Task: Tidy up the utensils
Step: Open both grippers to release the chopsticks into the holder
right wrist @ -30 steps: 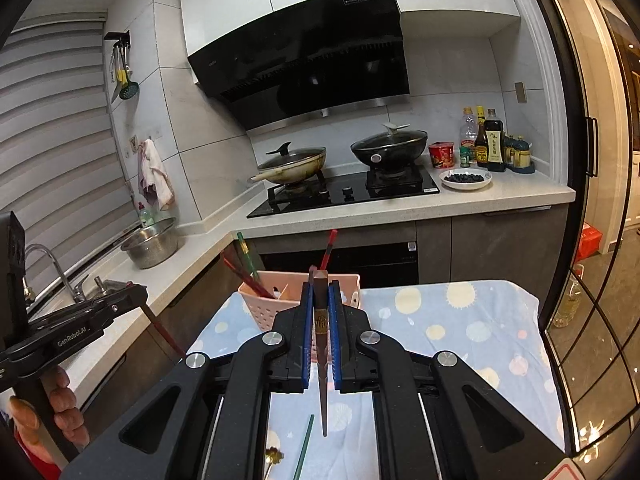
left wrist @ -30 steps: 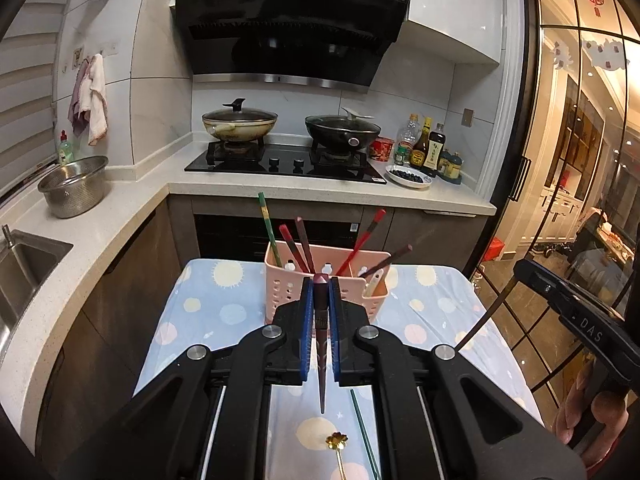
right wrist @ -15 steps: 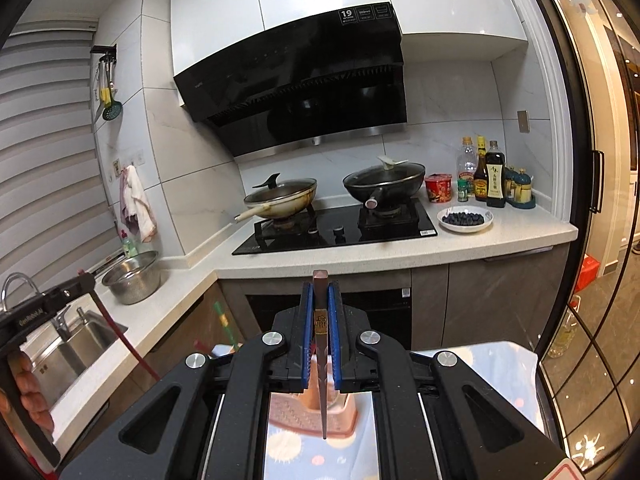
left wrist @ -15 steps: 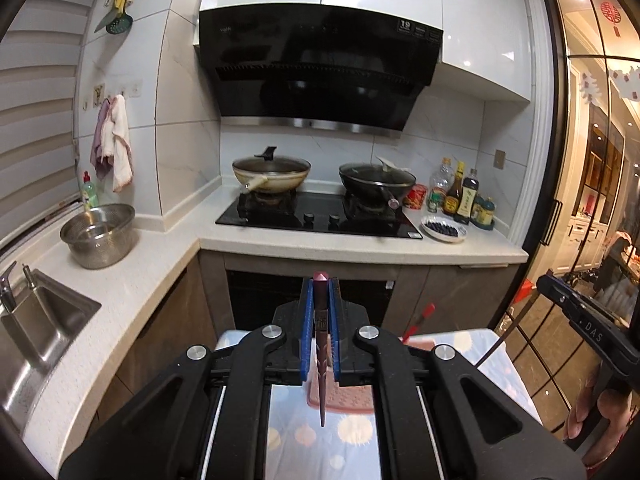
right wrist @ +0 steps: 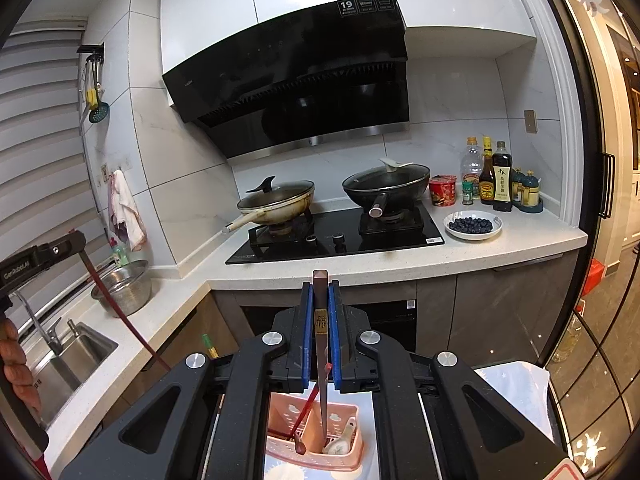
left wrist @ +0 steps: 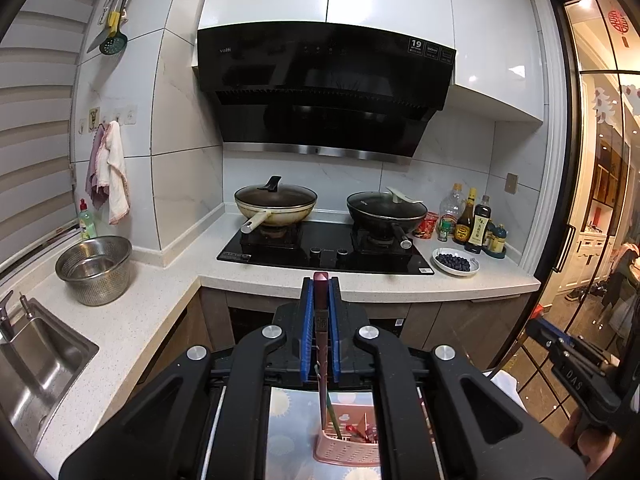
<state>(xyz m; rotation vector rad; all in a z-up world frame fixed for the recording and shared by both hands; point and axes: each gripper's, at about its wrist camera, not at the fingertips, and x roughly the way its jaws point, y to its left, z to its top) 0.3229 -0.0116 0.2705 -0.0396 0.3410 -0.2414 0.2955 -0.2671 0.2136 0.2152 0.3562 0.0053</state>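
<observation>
My left gripper (left wrist: 320,292) is shut on a dark red chopstick (left wrist: 321,344) that hangs down with its tip over the pink utensil basket (left wrist: 347,450). My right gripper (right wrist: 320,290) is shut on a brown chopstick (right wrist: 321,344) whose tip reaches down into the pink basket (right wrist: 316,454). That basket holds red chopsticks (right wrist: 306,406) and a white ceramic spoon (right wrist: 340,442). The left gripper and its chopstick show at the left edge of the right wrist view (right wrist: 38,260). The right gripper shows at the right edge of the left wrist view (left wrist: 576,364).
The basket stands on a table with a blue dotted cloth (left wrist: 288,436). Behind it runs a kitchen counter (left wrist: 360,284) with a hob, two lidded woks (left wrist: 276,204), a plate of blueberries (left wrist: 455,261), bottles, a steel colander (left wrist: 95,268) and a sink (left wrist: 32,364).
Both grippers rose and tilted upward with their chopsticks held. The basket dropped from mid-frame to the bottom edge, and the chopstick tips now hang over or in it.
</observation>
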